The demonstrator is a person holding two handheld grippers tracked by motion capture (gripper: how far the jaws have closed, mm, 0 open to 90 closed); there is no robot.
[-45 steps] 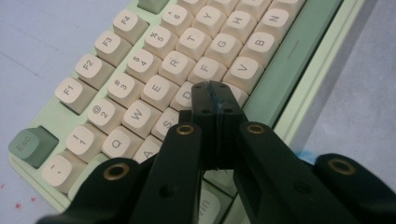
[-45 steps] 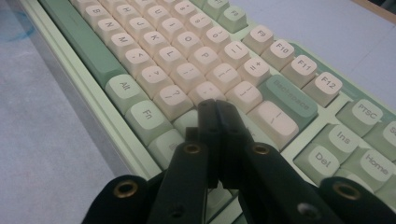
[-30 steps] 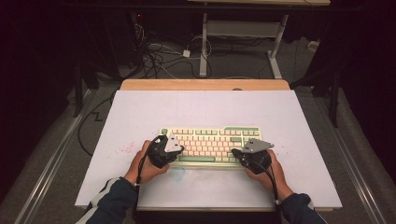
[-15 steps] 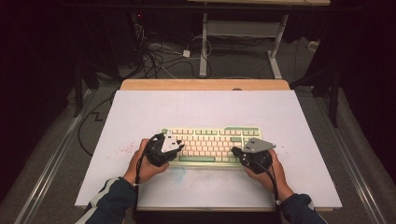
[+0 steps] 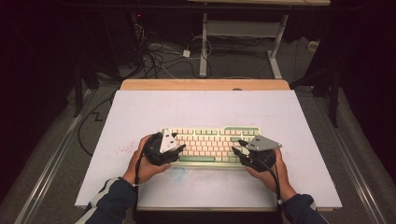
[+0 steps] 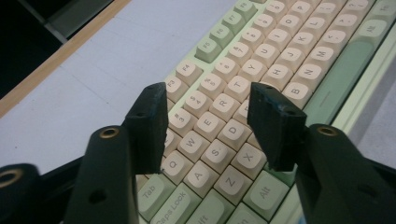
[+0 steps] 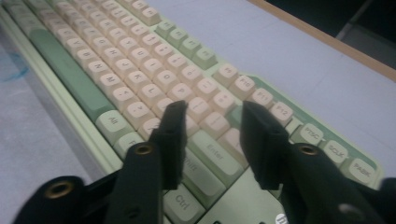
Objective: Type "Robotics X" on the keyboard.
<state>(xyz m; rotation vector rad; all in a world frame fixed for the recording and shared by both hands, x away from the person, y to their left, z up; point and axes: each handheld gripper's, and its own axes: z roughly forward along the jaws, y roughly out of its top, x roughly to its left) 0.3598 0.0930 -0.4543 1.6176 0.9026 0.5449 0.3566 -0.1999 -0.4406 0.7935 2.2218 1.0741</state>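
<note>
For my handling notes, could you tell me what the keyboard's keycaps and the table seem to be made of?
The keyboard keycaps look like matte moulded plastic, cream and pale green: soft sheen, printed legends. The table has a smooth white matte top, probably laminate or a mat; the tan strip along its far edge suggests wood.

Two black grippers are seen, one in each hand. The left gripper (image 5: 175, 145) is topped by a pale grey three-cornered plate, and the right gripper (image 5: 239, 150) by a darker grey one of the same shape. A thin black cable is trailed from each along the forearm. Dark blue sleeves are worn, and a white stripe is seen on the left one. In the two gripper views, each jaw is shown as a flat, matt black, slightly scuffed block on a thick arm, and a brass-coloured screw eyelet is set into each arm.
</note>
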